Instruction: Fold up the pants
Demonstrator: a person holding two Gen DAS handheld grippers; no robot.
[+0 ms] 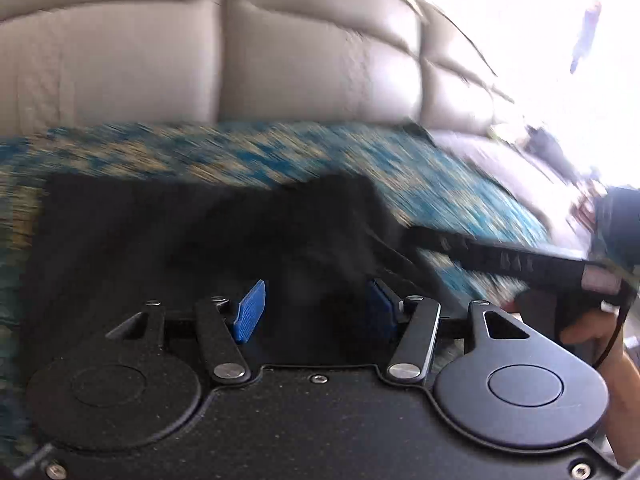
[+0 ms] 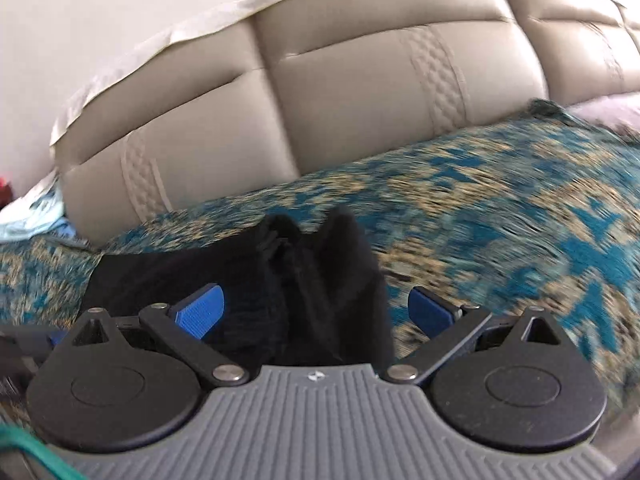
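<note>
Left wrist view shows my left gripper (image 1: 314, 308) released, its blue pads (image 1: 250, 312) standing apart with nothing pinched between them, low over the black pants (image 1: 168, 240). These lie on the blue and tan patterned bedspread (image 1: 240, 152), in front of the padded beige headboard (image 1: 280, 60). On that side the cloth looks flat, with a straight far edge, so I judge at least one fold is laid down there. Toward the right it bunches into a raised hump, where my right gripper (image 2: 316, 312) comes in from the side.

From the right wrist view, my right tongs are spread wide too; a rumpled ridge of the pants rises between the pads, but neither pad presses on it, so I hold nothing. By my reckoning the job is partway: one portion lies smooth, while the bunched end has yet to be flattened and folded over. Motion blur hides how many layers are stacked.

No box, basket or other container shows in either view
</note>
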